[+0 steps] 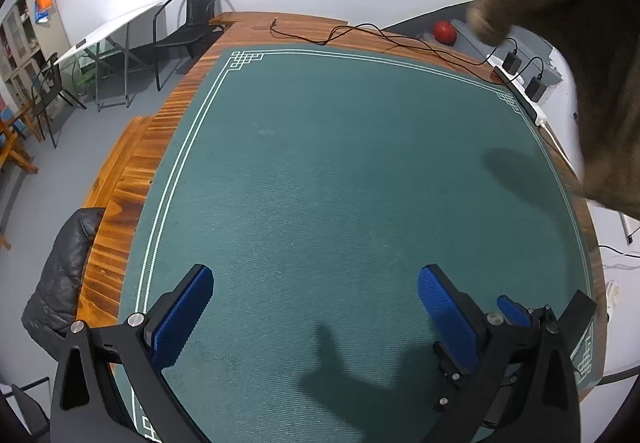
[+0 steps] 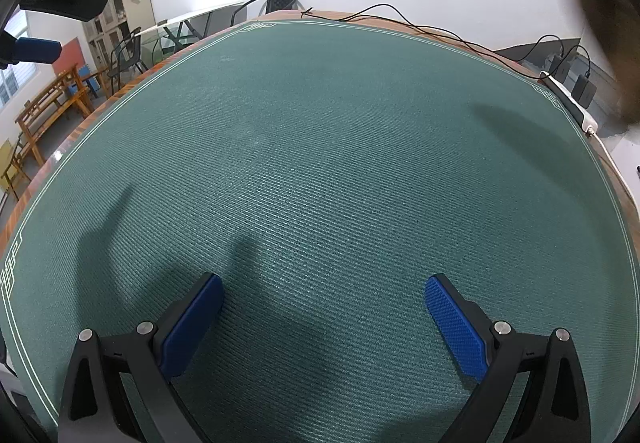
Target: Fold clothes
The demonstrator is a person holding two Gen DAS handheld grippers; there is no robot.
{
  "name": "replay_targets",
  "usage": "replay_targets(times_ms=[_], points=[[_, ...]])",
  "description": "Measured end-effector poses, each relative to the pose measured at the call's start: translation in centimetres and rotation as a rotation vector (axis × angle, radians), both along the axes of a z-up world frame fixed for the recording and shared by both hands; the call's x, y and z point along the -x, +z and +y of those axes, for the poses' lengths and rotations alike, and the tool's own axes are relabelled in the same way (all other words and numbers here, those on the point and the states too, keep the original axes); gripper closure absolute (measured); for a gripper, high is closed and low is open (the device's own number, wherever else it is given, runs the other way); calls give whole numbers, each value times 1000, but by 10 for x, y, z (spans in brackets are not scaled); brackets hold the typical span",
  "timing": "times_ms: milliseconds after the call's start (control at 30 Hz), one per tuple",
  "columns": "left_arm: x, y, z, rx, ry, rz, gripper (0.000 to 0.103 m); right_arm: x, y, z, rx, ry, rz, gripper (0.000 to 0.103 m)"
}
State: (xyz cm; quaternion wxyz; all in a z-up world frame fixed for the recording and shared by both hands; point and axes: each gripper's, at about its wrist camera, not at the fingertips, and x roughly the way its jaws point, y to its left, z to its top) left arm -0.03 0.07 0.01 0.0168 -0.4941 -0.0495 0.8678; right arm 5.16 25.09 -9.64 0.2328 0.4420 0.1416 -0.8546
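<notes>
Brown garment [image 1: 592, 63] hangs blurred over counter's right edge; green mat [image 1: 340, 183] bare. Left gripper [image 1: 316, 307], right gripper [image 2: 324, 319]: jaws wide apart, nothing held.

garment [image 1: 580, 43] | tan-brown, fuzzy fabric; hanging at upper right, above green mat, blurred

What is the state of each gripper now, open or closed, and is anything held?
Left gripper: open, nothing between its jaws.
Right gripper: open, nothing between its jaws.
</notes>
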Motion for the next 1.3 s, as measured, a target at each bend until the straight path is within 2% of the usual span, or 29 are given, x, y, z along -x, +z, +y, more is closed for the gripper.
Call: replay_targets(times_ms=[467, 633, 900, 1067, 1300], points=[[5, -4, 19, 16, -51, -2, 0, -1, 1, 7, 20, 1, 13, 1], [9, 0, 44, 43, -107, -9, 0, -5, 4, 13, 20, 2, 13, 1], [10, 6, 74, 22, -194, -7, 0, -12, 10, 22, 18, 1, 13, 1], [6, 10, 84, 43, -233, 3, 0, -7, 11, 25, 22, 2, 8, 0], [13, 9, 87, 25, -262, -5, 0, -12, 17, 39, 1, -28, -37, 0]])
